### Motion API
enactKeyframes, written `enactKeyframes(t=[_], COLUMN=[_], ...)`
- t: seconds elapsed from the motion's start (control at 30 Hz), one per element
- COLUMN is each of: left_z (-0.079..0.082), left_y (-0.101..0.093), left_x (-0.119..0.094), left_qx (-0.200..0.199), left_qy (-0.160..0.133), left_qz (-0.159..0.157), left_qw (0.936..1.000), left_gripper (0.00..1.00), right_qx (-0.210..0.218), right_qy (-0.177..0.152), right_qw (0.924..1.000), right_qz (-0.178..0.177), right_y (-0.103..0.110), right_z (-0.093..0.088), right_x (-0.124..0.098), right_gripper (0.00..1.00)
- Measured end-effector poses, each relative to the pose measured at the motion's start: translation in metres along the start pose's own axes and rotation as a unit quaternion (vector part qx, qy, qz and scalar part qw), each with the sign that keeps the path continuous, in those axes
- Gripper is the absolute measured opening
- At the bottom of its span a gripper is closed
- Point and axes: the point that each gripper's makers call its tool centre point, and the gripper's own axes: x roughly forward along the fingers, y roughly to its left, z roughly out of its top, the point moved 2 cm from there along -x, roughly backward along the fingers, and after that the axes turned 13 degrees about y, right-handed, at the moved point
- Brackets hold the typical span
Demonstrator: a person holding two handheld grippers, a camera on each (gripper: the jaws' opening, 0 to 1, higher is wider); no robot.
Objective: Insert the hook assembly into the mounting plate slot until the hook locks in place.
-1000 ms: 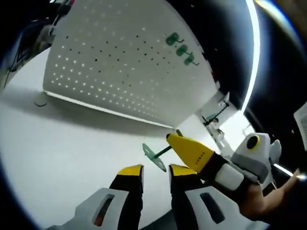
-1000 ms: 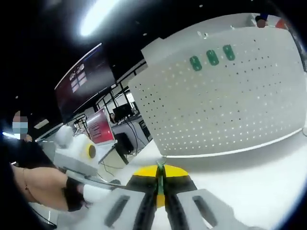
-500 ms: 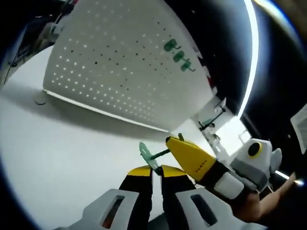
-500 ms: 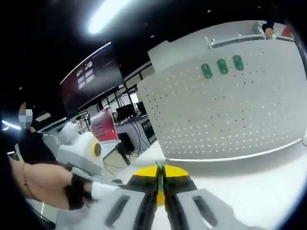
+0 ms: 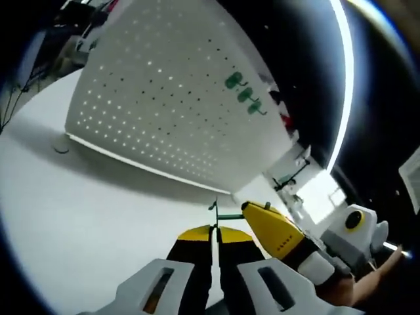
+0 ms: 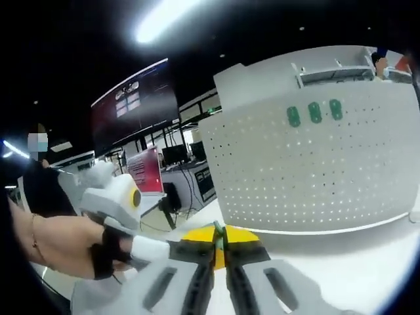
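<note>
Slim green plastic hook [image 5: 215,216] clamped by both left gripper [image 5: 214,231] and right gripper [image 6: 220,231], near white perforated pegboard plate [image 5: 157,98] carrying three green hooks [image 5: 244,94].

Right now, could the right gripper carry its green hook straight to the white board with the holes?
Probably yes: the right gripper holds the green hook, and only bare white table lies before the board.

Most of the green hook [image 5: 226,216] is buried between yellow jaw tips, so its shape can't be made out. On the pegboard [image 6: 315,170], three mounted green hooks [image 6: 315,112] are too small to read. The pegboard's right edge is cut off.
</note>
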Motion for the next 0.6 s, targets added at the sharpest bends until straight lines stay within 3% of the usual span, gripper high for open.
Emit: enactKeyframes(t=[0.23,0.37,0.6], left_z=[0.006,0.01,0.014], left_y=[-0.004,-0.004,0.007], left_x=[-0.003,-0.005,-0.013], left_qx=[0.016,0.026,0.06], left_qy=[0.0,-0.006,-0.005], left_qz=[0.0,0.009,0.046], left_qw=[0.9999,0.9996,0.9971], left_gripper=[0.01,0.01,0.01], right_qx=[-0.05,-0.051,-0.069], right_qy=[0.007,0.007,0.034], right_qw=[0.9987,0.9987,0.9962], right_qz=[0.003,0.006,0.042], right_y=[0.003,0.006,0.016], right_z=[0.007,0.014,0.008], right_x=[-0.003,-0.003,-0.003], right_gripper=[0.01,0.04,0.08])
